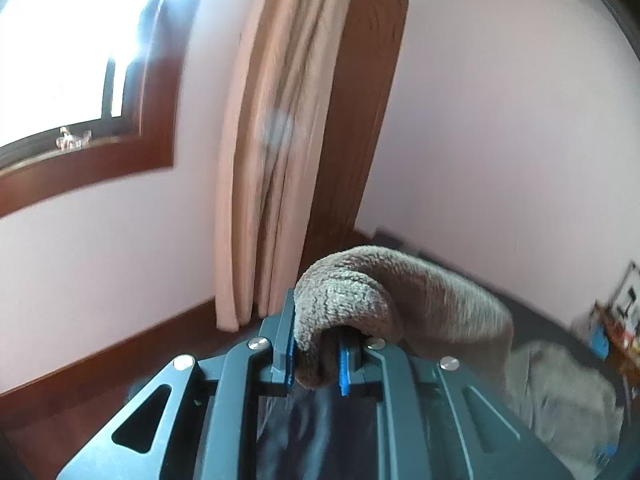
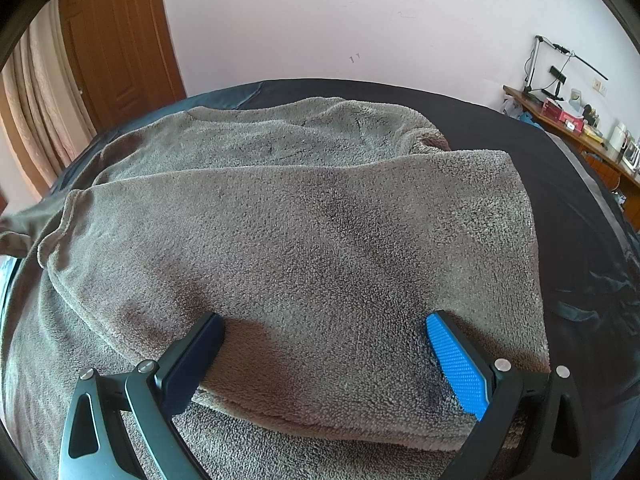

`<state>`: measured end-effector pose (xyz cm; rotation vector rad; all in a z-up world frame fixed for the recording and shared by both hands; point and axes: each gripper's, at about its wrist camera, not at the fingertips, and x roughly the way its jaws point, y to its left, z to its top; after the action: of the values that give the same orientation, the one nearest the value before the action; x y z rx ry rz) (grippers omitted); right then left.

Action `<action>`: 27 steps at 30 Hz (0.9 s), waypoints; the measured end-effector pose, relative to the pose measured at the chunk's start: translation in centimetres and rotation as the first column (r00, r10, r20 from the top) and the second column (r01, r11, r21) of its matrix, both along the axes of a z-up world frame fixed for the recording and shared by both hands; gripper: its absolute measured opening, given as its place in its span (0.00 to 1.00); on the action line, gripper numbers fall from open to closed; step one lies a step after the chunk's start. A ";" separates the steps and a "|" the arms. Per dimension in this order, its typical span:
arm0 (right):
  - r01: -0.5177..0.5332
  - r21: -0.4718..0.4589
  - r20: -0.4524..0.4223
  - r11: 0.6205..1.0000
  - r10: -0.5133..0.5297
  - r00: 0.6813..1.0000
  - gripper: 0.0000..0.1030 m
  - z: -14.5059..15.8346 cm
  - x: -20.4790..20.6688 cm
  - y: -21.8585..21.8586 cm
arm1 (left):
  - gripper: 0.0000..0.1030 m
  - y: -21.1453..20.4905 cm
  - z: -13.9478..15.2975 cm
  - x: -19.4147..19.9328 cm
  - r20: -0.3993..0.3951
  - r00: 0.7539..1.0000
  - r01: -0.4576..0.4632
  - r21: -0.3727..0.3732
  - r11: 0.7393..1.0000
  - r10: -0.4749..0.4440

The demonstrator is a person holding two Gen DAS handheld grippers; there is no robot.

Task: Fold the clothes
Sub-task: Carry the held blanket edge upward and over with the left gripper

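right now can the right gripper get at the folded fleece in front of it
Probably yes: the right gripper is open, its fingers already resting on the fleece, nothing on top. The left gripper holds another part.

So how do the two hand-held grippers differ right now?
The left hand-held gripper is pinched shut on a bunched fold of the grey fleece garment; the right hand-held gripper stands wide open, gripping nothing. The left faces the wall and curtain with cloth raised; the right tilts down at the garment lying flat on the dark bed. Both have dark frames and blue finger pads.
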<state>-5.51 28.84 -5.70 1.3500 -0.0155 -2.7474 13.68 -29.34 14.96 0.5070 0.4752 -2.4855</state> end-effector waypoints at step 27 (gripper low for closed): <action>0.002 -0.068 -0.014 0.998 -0.003 1.000 1.00 0.3 0.1 0.9 | 0.17 24.3 5.6 -13.7 0.048 0.769 0.633 -0.204 0.747 -0.638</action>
<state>-5.40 29.71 -5.42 1.3147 -0.1090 -2.7310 -0.06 -5.00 20.52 0.6318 0.0250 -3.1557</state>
